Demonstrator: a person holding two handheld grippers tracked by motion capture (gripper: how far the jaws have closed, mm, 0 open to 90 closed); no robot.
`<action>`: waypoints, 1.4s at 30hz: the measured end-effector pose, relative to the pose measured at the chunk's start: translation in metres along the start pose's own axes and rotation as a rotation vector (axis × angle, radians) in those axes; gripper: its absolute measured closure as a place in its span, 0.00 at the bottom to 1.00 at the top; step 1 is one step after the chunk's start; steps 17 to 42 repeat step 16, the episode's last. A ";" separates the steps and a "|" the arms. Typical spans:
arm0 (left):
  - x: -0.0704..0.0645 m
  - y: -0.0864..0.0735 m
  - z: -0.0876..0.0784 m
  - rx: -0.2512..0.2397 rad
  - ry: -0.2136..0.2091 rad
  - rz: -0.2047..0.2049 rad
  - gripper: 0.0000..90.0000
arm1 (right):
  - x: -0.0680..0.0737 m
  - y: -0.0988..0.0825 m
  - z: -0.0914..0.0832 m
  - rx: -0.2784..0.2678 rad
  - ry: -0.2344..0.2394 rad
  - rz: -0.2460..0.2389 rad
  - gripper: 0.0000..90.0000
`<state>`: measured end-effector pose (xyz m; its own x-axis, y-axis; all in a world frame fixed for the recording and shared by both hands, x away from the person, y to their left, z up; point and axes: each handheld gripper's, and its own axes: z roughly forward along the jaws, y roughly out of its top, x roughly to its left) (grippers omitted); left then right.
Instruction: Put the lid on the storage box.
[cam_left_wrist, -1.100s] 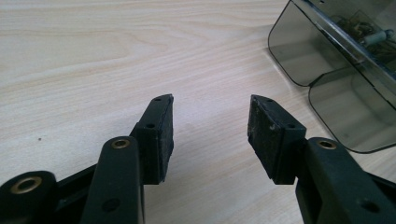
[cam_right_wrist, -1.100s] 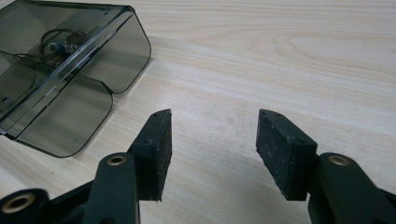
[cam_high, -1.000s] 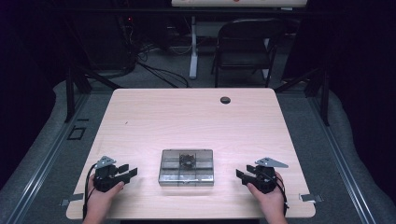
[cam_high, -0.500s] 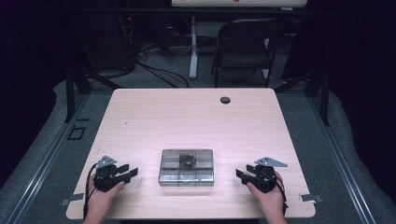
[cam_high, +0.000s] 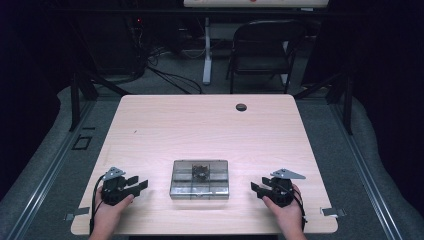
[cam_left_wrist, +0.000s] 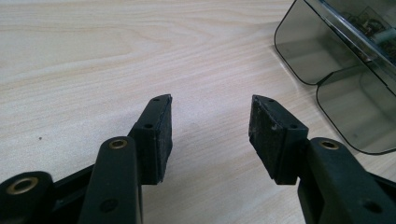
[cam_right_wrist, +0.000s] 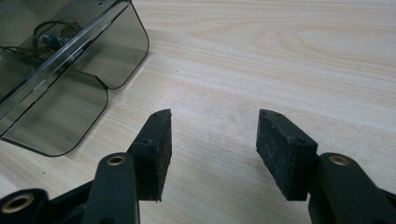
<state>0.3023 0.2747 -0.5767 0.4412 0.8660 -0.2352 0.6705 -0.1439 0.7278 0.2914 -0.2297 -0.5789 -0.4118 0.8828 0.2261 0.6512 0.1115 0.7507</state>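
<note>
Fingers apart beside clear box

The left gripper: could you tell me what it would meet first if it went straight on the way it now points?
Probably the clear compartment box: in the high view the open left gripper aims at the box's left side. Its own view shows bare table dead ahead, box off right, so it might just miss.

We note a smoky transparent compartment box lying flat near the table's front edge, lid closed. One rear compartment holds small dark parts.
</note>
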 end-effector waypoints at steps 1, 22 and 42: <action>0.000 0.000 0.000 0.000 0.000 0.000 0.55 | 0.000 0.000 0.000 0.001 0.001 0.000 0.51; -0.002 0.001 0.000 -0.002 -0.011 0.005 0.55 | 0.001 0.000 0.000 -0.008 0.005 -0.013 0.51; -0.002 0.001 0.000 -0.002 -0.011 0.005 0.55 | 0.001 0.000 0.000 -0.008 0.005 -0.013 0.51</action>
